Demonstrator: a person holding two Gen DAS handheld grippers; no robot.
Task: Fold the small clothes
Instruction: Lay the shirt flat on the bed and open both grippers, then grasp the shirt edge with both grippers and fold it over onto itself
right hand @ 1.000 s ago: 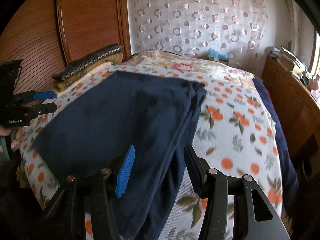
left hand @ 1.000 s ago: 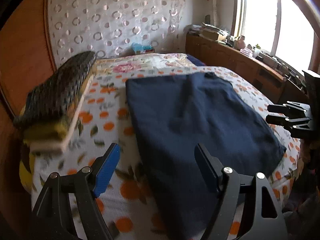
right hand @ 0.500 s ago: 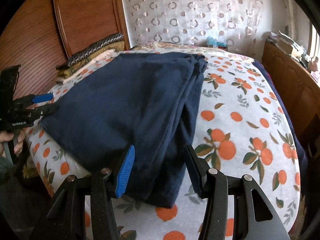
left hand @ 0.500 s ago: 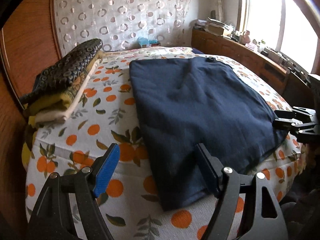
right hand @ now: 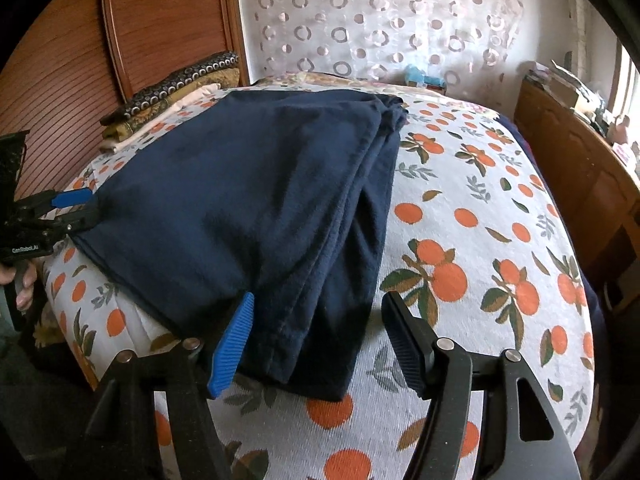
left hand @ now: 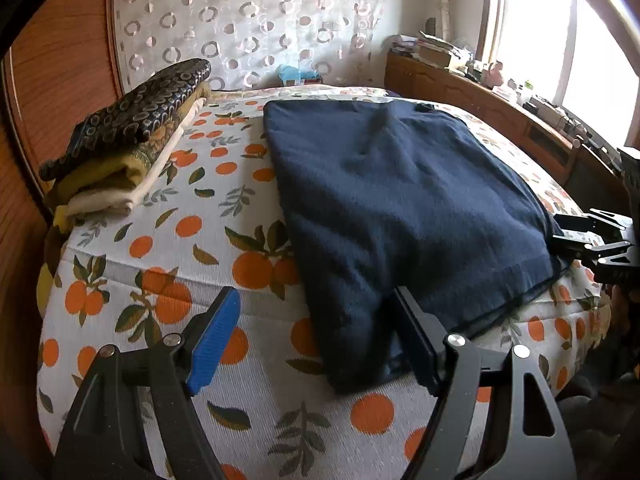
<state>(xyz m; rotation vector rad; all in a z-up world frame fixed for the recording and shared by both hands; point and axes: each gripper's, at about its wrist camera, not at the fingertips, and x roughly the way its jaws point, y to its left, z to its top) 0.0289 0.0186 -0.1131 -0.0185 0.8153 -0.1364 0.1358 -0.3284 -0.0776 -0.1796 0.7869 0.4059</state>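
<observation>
A navy garment lies folded flat on the orange-print bed sheet. Its near left corner sits between the wide-apart fingers of my left gripper, and the pads do not touch the cloth. In the right wrist view the garment's layered right edge runs down between the fingers of my right gripper. Those jaws are opening and the pads stand off the cloth. Each gripper shows in the other's view, the right gripper at the garment's right corner and the left gripper at its left corner.
A stack of folded clothes sits at the bed's far left beside a wooden panel. A wooden cabinet with clutter runs under the window on the right. A hand holds the left gripper's handle.
Both hands came down towards the bed's near edge and the garment now lies flat. The right gripper's fingers have spread apart, away from the cloth. The left gripper's fingers kept their width.
</observation>
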